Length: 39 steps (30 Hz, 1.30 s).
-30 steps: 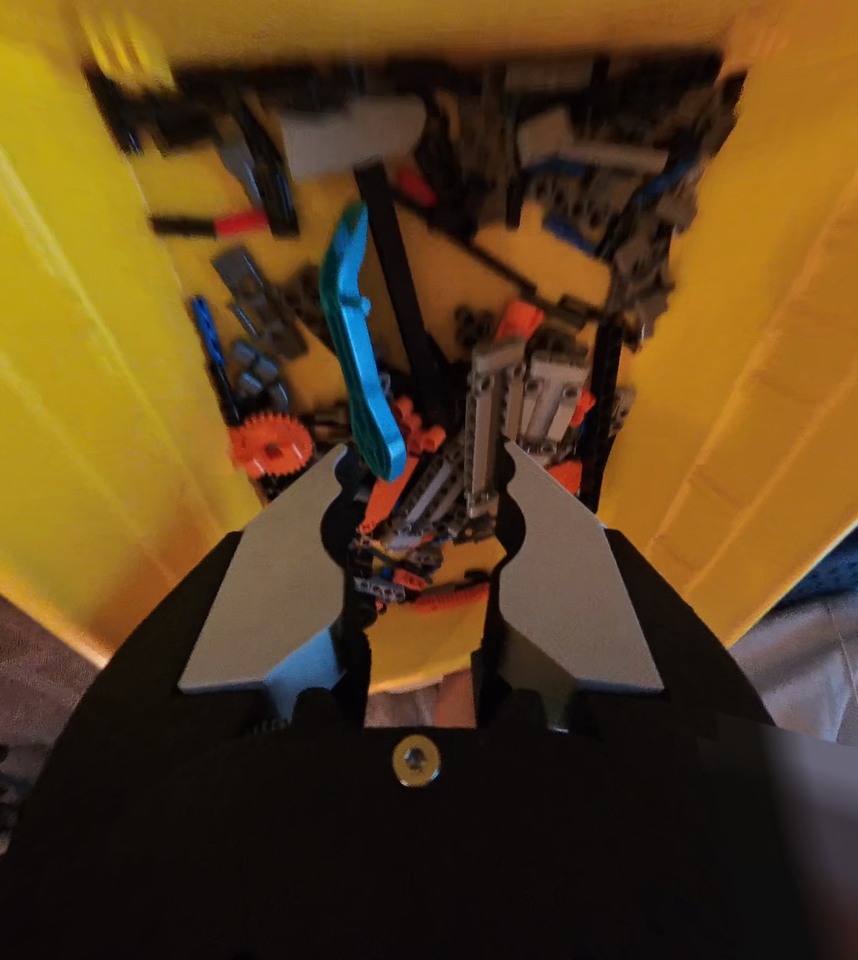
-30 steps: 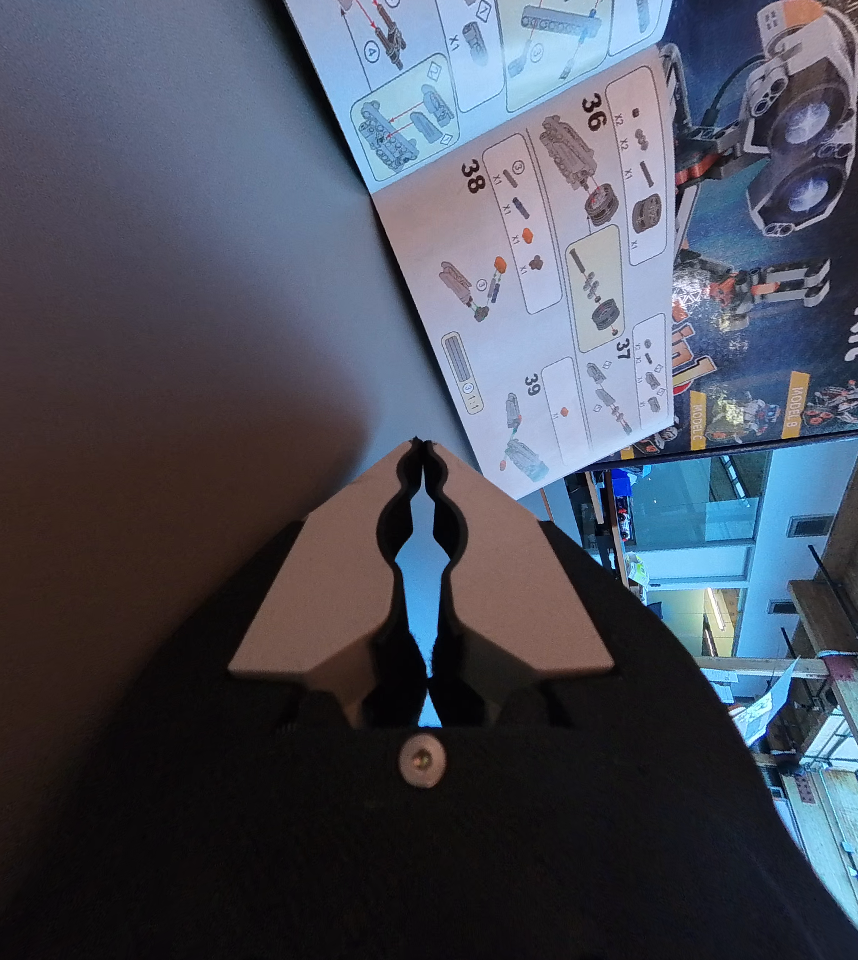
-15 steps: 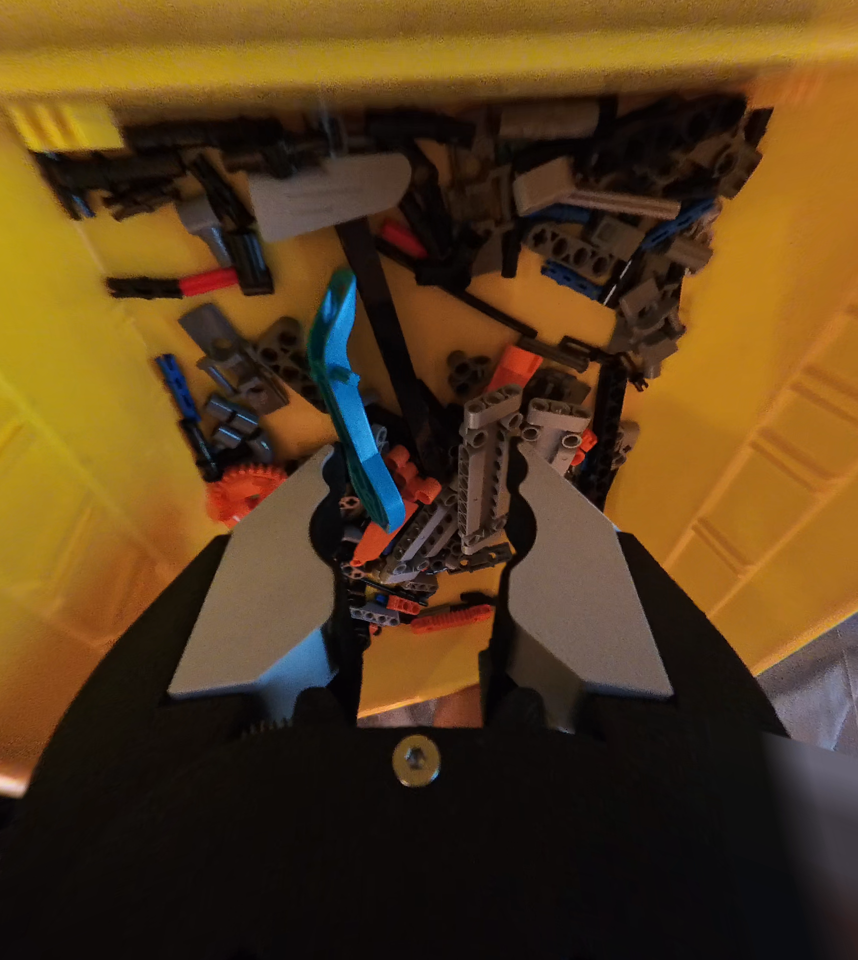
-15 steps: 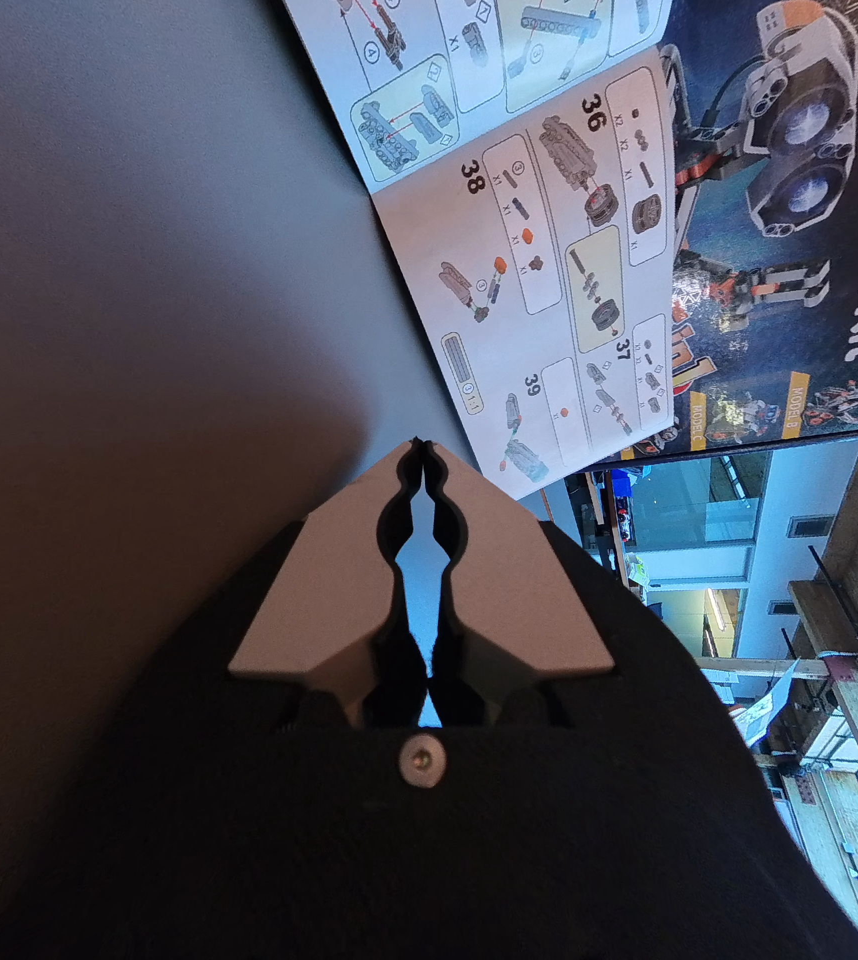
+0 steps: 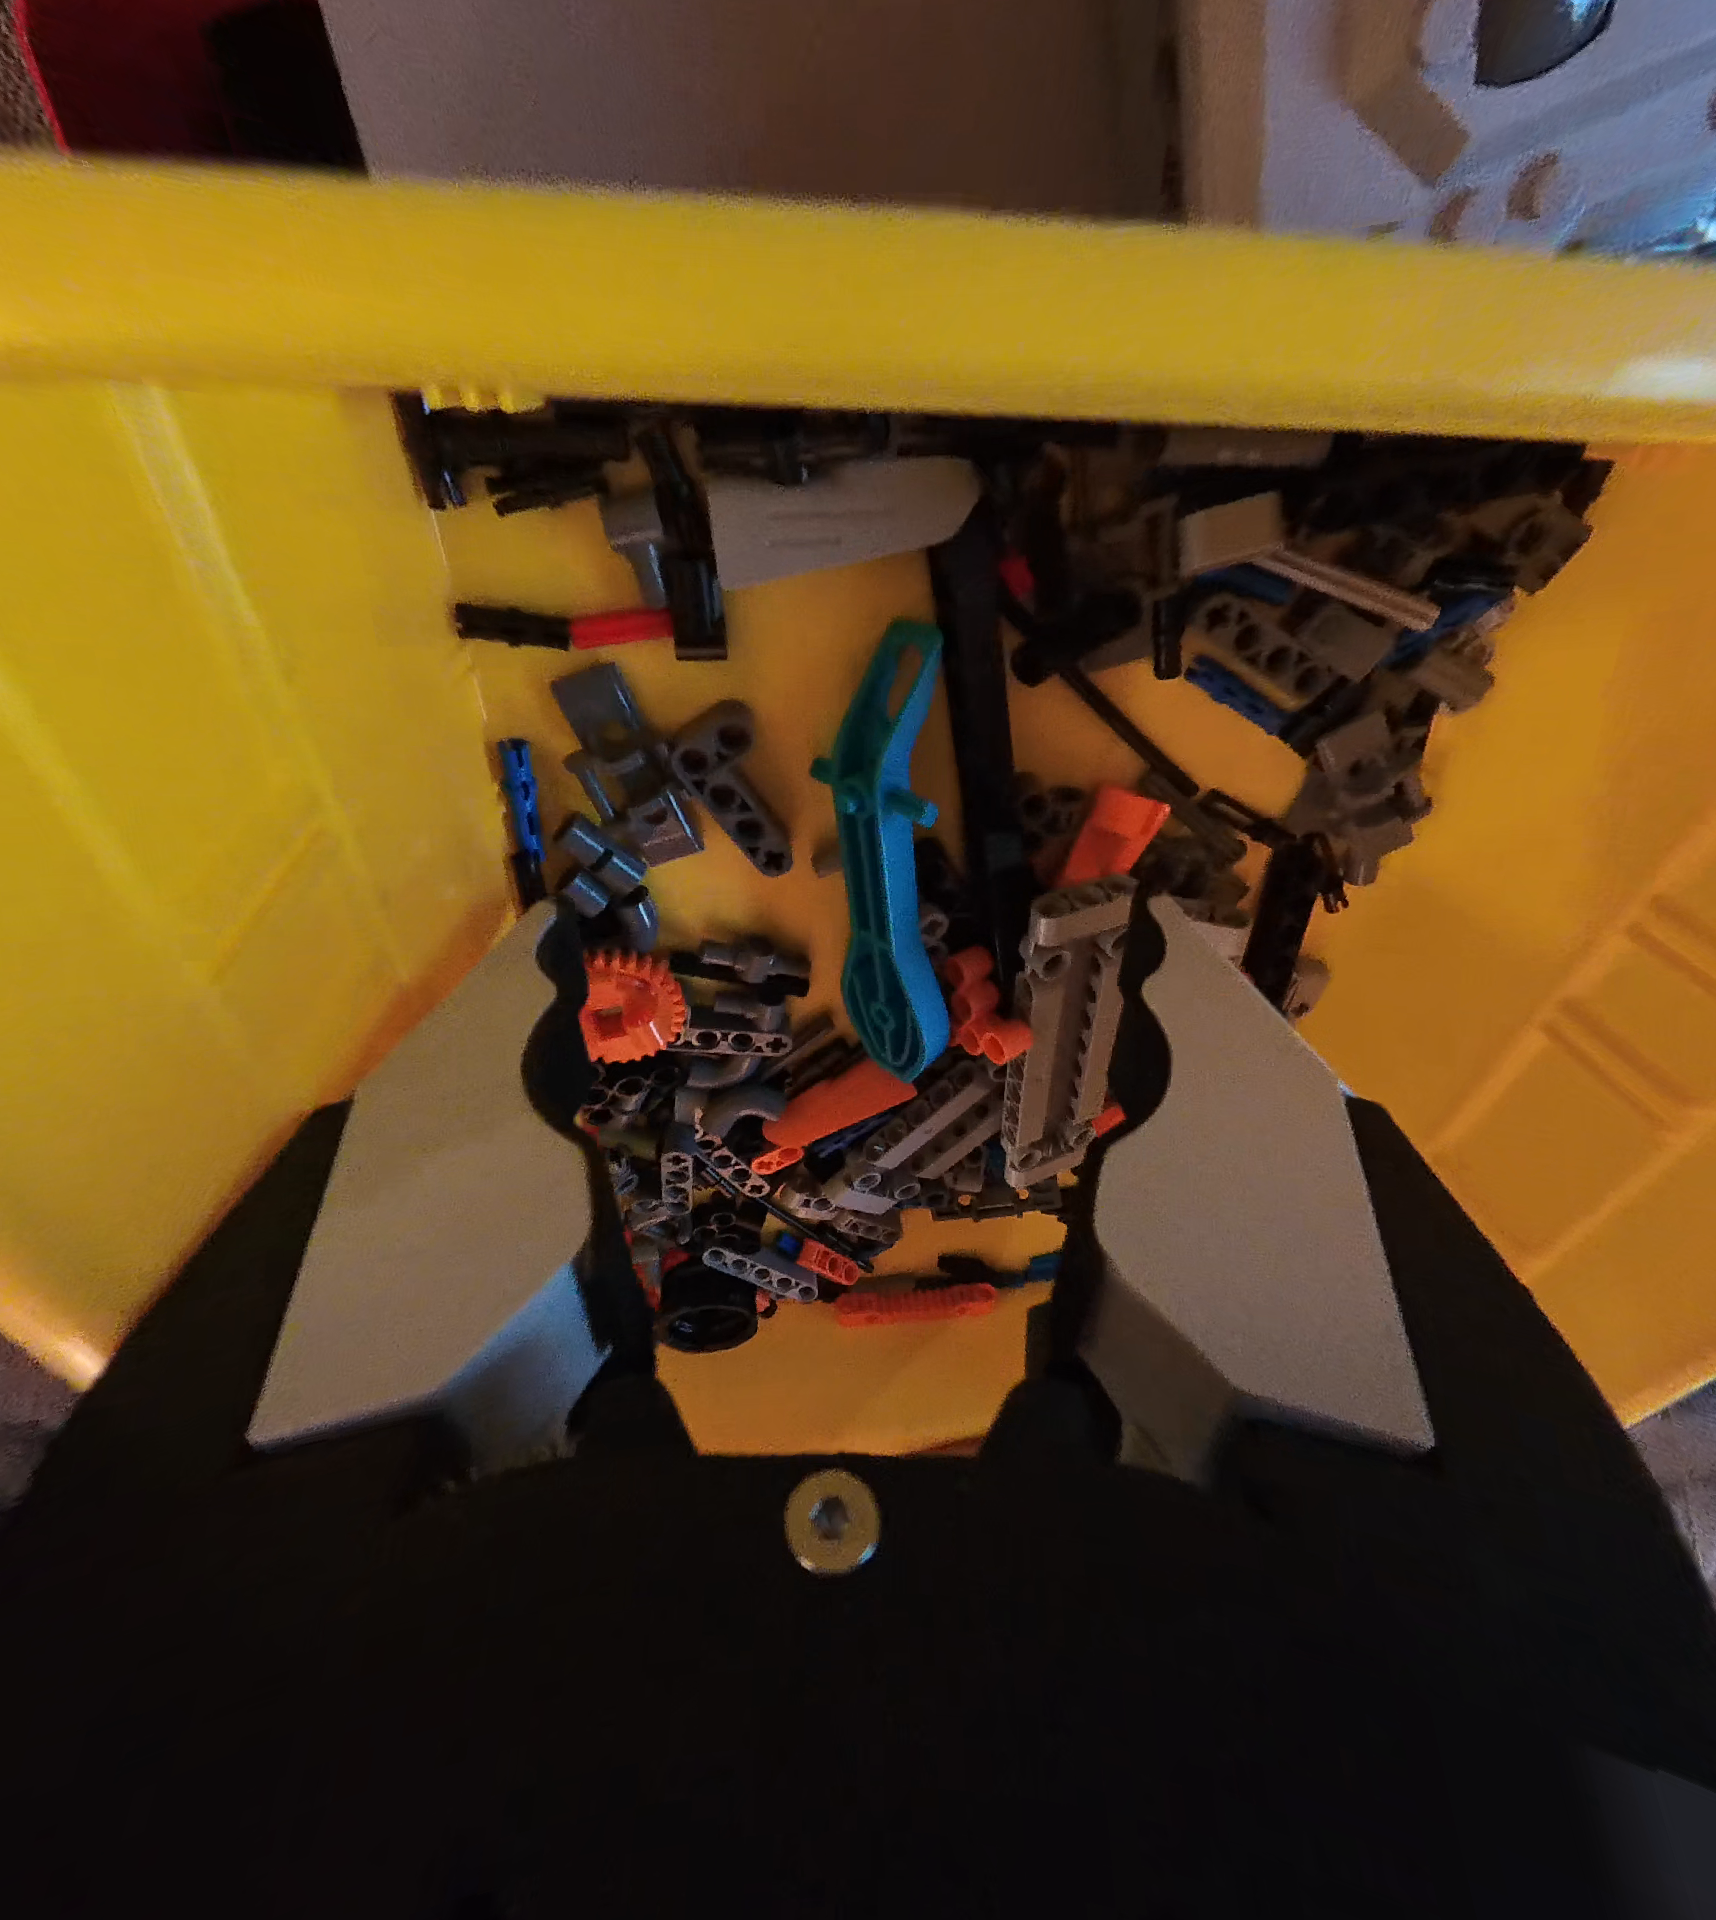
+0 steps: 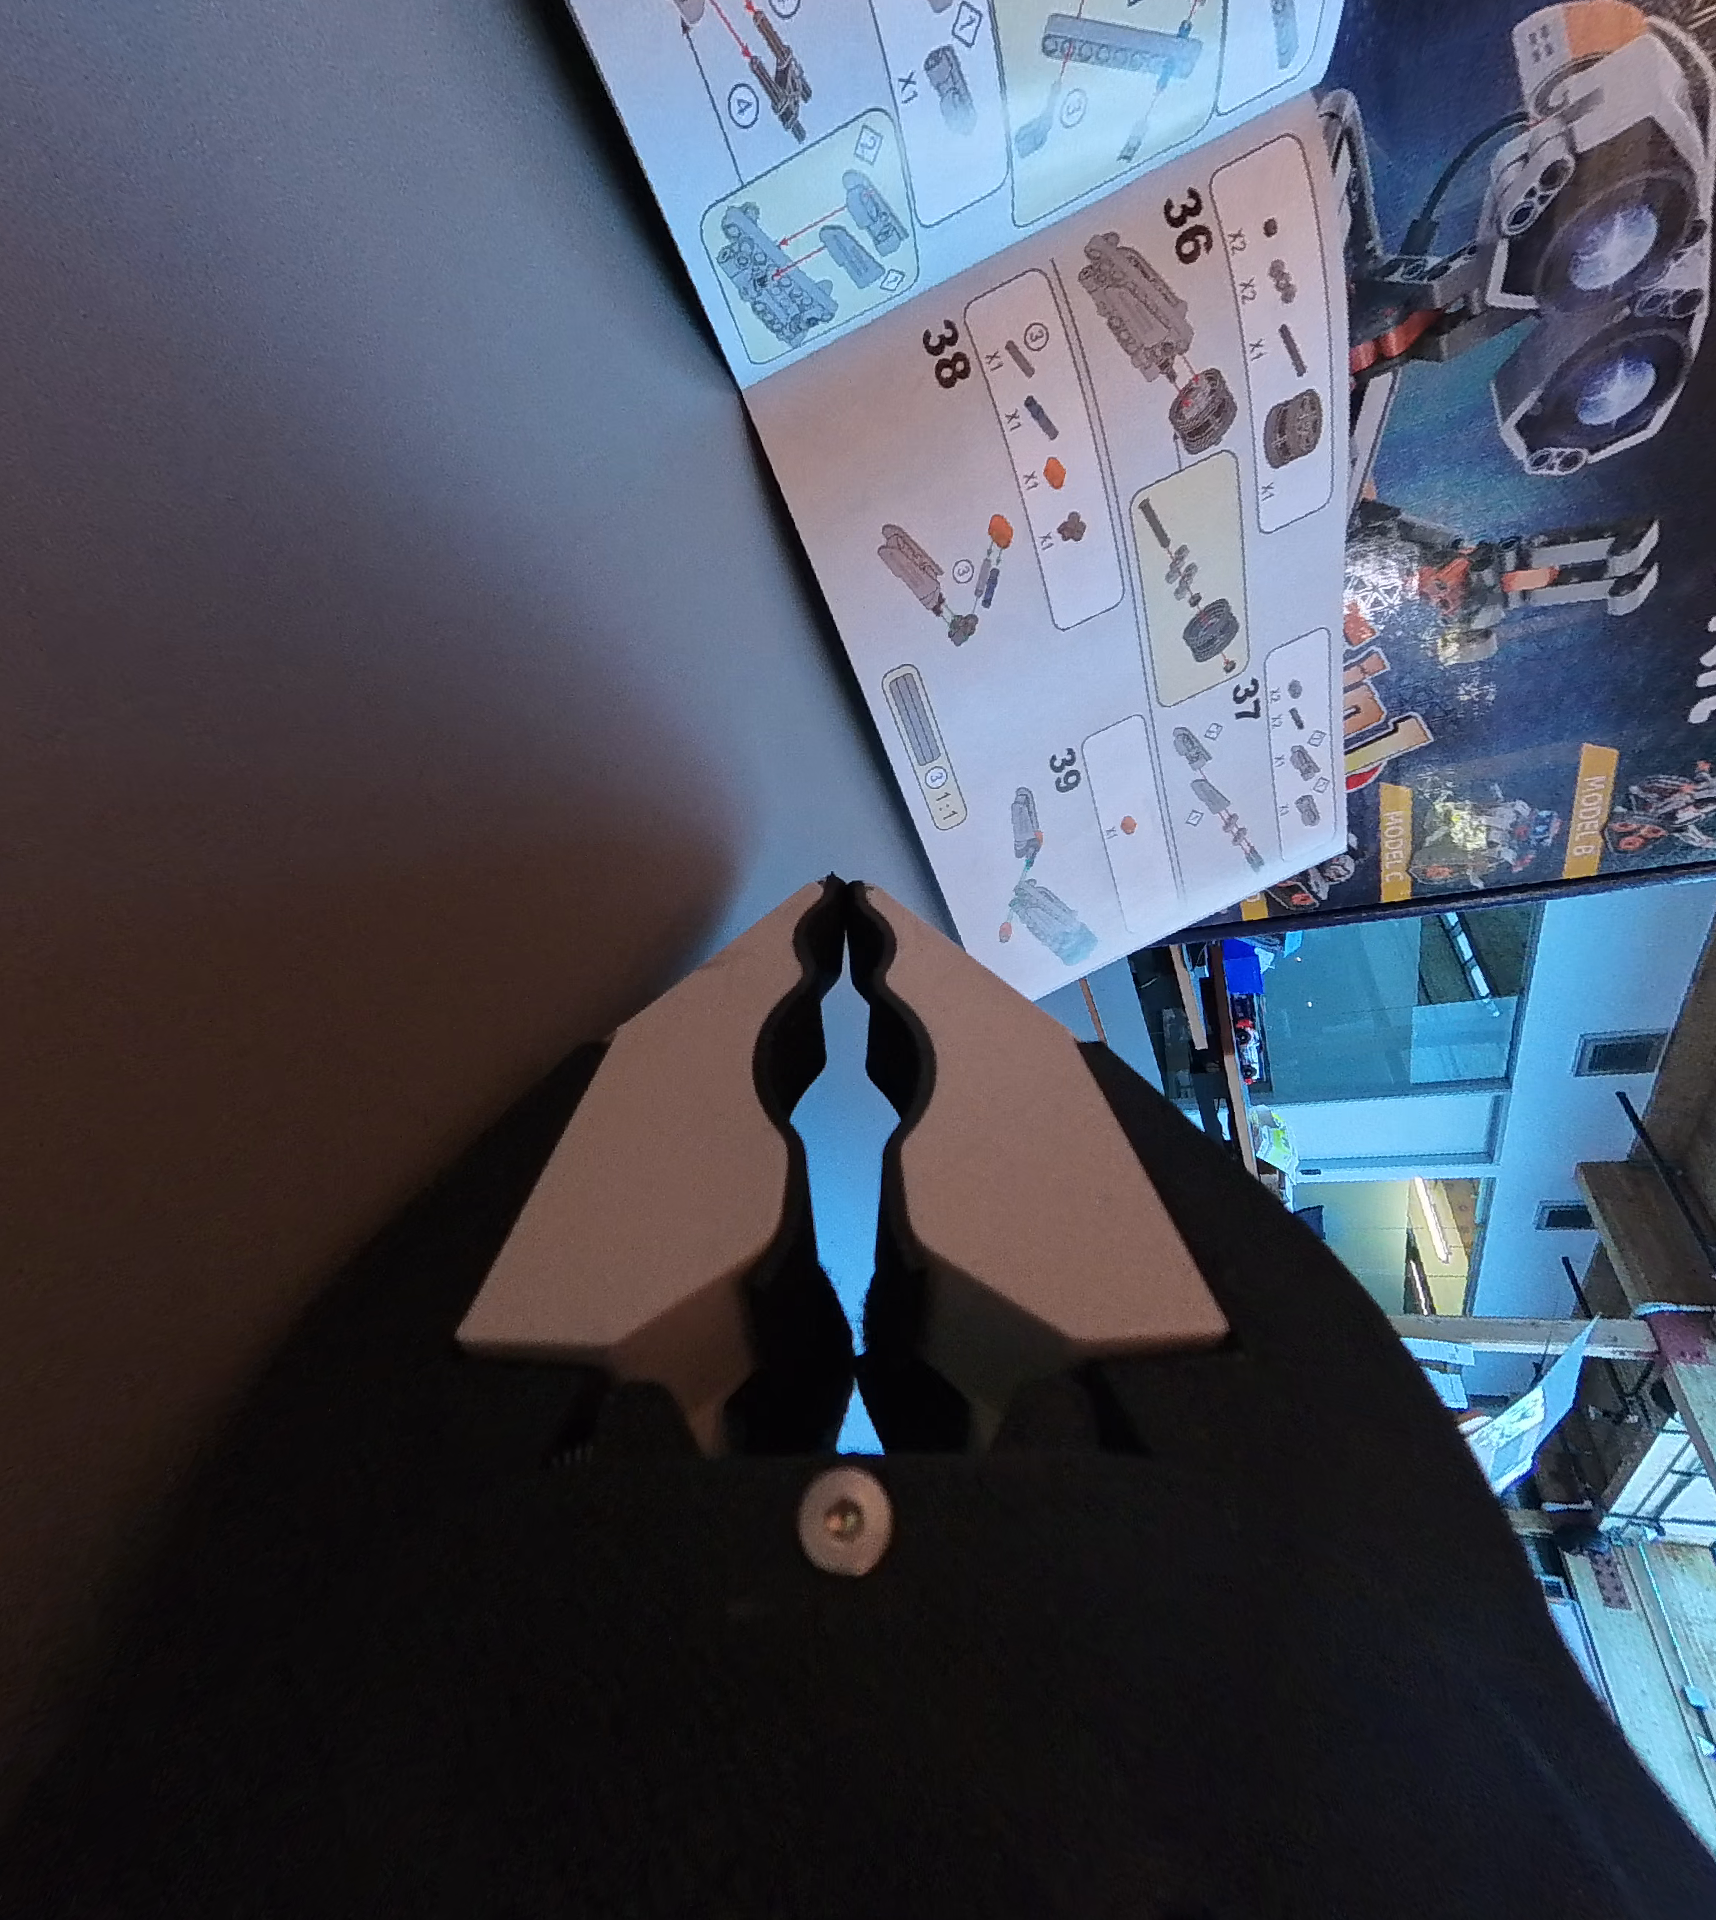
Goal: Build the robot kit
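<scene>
My left gripper is open and empty, held above a yellow plastic bin of loose building-kit parts. Between its fingers lie a teal lever tool, an orange gear, a long grey beam and a heap of small grey, black and orange beams. My right gripper is shut and empty, resting over a grey table surface next to an open instruction booklet.
The bin's far rim crosses the top of the left wrist view, with tall yellow side walls either side. More black and grey parts pile at the bin's far right. A dark printed kit box lies beyond the booklet. The tips of one gripper are about 55 cm away from the tips of the other.
My left gripper has pulled back and tilted, so the bin's far rim shows and the parts sit lower, and its fingers have opened wider. The right gripper has not moved.
</scene>
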{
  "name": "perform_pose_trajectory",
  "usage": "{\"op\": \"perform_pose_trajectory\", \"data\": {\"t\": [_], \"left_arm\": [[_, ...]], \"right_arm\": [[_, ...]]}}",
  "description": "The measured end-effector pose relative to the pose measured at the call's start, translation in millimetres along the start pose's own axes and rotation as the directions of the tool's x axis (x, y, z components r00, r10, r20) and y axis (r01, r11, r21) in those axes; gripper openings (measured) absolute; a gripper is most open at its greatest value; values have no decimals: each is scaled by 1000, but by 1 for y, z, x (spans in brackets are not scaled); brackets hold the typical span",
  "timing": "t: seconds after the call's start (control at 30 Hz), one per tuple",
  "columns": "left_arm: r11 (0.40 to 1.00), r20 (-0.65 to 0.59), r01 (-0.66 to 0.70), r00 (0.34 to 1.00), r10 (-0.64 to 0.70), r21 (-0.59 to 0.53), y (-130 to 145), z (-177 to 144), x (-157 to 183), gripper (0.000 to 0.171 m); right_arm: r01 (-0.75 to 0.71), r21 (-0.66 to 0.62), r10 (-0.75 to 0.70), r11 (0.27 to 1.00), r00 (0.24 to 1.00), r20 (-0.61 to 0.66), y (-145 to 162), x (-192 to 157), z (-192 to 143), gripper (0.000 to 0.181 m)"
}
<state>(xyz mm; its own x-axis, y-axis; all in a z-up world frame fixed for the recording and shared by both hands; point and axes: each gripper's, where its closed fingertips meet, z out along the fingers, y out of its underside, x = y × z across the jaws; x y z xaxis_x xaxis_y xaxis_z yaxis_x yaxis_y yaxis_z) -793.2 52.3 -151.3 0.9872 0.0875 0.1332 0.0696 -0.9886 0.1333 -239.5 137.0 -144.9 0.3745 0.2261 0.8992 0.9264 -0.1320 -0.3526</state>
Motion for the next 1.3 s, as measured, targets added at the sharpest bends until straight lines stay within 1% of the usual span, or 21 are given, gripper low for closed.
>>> {"op": "perform_pose_trajectory", "data": {"t": [0.1, 0.2, 0.23, 0.27, 0.3, 0.37, 0.4, 0.47, 0.53, 0.63, 0.67, 0.73, 0.8, 0.9, 0.97, 1.0, 1.07, 1.17, 1.23, 1.3], "left_arm": [[1000, 14, -2, 1000, 2, 10, -6, 3, -1, 102], [1000, 45, -16, 999, 16, -9, -6, 7, -3, 100], [999, 29, -24, 999, 25, -31, -2, 9, 1, 100], [998, 9, -37, 999, 38, -58, 3, 11, 5, 104], [996, -4, -60, 998, 60, -70, 5, 12, 9, 103], [993, -72, -102, 993, 98, -67, 9, 8, 25, 96], [992, -73, -111, 992, 107, -52, 8, 5, 28, 95], [995, 16, -90, 996, 91, -30, 8, -3, 19, 93], [998, 67, -42, 997, 45, -36, 15, -7, 11, 95], [993, 155, 6, 988, 12, -115, 34, -4, -6, 99], [991, 163, 8, 986, 14, -135, 38, -1, -10, 101], [987, 141, 11, 990, 12, -162, 39, 3, -10, 100], [987, 132, -3, 991, 25, -162, 40, 4, -8, 102], [976, 107, -67, 990, 91, -206, 48, 7, 0, 111], [967, 96, -126, 984, 151, -221, 51, 7, 8, 109], [964, 77, -154, 982, 174, -216, 51, 6, 14, 105], [961, 26, -202, 977, 210, -187, 49, 3, 28, 102], [961, -31, -258, 966, 257, -96, 39, -8, 46, 101], [968, -25, -245, 969, 244, -47, 32, -13, 47, 98], [980, 7, -191, 981, 192, -62, 34, -13, 36, 96]], "right_arm": [[0, 0, 0, 1000, 1000, 0, 0, 0, 0, 0], [0, 0, 0, 1000, 1000, 0, 0, 0, 0, 0], [0, 0, 0, 1000, 1000, 0, 0, 0, 0, 0], [0, 0, 0, 1000, 1000, 0, 0, 0, 0, 0], [0, 0, 0, 1000, 1000, 0, 0, 0, 0, 0], [0, 0, 0, 1000, 1000, 0, 0, 0, 0, 0], [0, 0, 0, 1000, 1000, 0, 0, 0, 0, 0], [0, 0, 0, 1000, 1000, 0, 0, 0, 0, 0], [0, 0, 0, 1000, 1000, 0, 0, 0, 0, 0], [0, 0, 0, 1000, 1000, 0, 0, 0, 0, 0], [0, 0, 0, 1000, 1000, 0, 0, 0, 0, 0], [0, 0, 0, 1000, 1000, 0, 0, 0, 0, 0], [0, 0, 0, 1000, 1000, -1, 0, 0, 0, 0], [0, 0, 0, 1000, 1000, 0, 0, 0, 0, 0], [0, 0, 0, 1000, 1000, 0, 0, 0, 0, 0], [0, 0, 0, 1000, 1000, 0, 0, 0, 0, 0], [0, 0, 0, 1000, 1000, 0, 0, 0, 0, 0], [0, 0, 0, 1000, 1000, 0, 0, 0, 0, 0], [0, 0, 0, 1000, 1000, 0, 0, 0, 0, 0], [0, 0, 0, 1000, 1000, 0, 0, 0, 0, 0]]}}
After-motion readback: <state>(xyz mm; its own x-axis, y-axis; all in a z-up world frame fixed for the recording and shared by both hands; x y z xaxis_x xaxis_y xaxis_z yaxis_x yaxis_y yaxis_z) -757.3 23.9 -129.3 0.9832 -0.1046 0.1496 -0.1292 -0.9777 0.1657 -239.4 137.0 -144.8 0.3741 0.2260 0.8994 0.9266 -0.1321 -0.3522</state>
